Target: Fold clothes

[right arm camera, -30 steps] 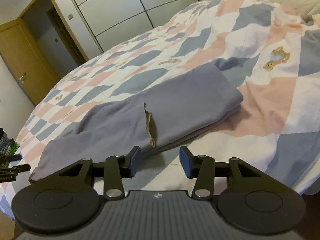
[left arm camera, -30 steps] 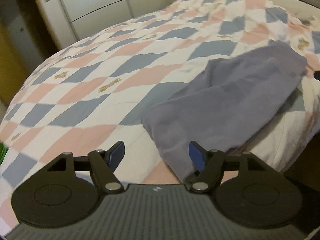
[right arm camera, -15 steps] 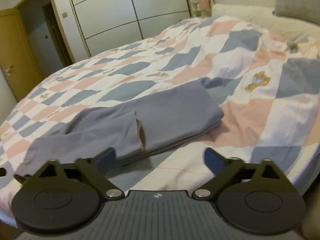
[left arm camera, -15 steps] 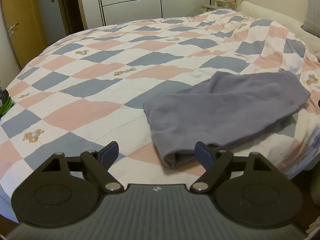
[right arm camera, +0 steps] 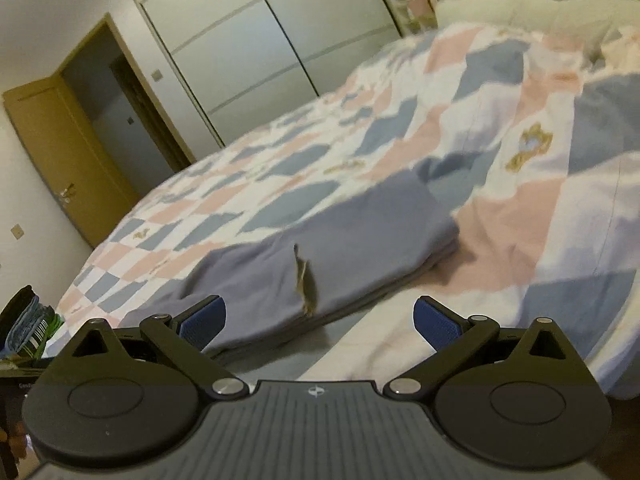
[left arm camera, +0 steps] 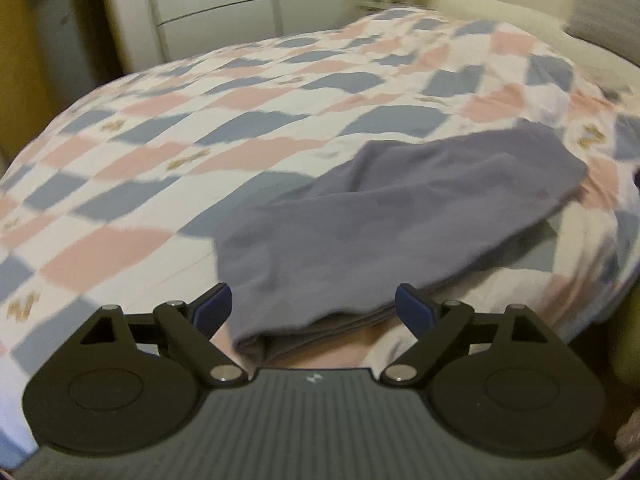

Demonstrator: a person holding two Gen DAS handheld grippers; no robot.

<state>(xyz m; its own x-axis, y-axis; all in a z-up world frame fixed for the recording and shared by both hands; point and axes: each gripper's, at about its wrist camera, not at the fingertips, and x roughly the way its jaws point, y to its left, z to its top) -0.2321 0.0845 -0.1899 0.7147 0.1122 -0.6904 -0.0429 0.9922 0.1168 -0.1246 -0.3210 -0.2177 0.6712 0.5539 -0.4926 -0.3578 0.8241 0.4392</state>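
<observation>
- A folded grey garment [left arm camera: 400, 220] lies on the bed [left arm camera: 160, 152], long axis running near-left to far-right.
- Left hand-held gripper [left arm camera: 314, 308]: jaws opening, empty, over its near-left end, nearer.
- Right hand-held gripper [right arm camera: 320, 318]: spread wide, empty, by the near edge.

Checked quilt bed [left arm camera: 200, 168], white sliding wardrobe [right arm camera: 280, 40] — open wooden door [right arm camera: 60, 152].

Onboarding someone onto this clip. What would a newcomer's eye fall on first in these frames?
First the grey-purple folded garment, lying on the near edge of the bed, on a quilt checked in pink, blue and white. Next, both pairs of blue-padded fingers hanging just in front of it with nothing gripped: the left gripper is opening, the right gripper stands wide. In the right wrist view a small tan flap shows at the garment's fold.
</observation>
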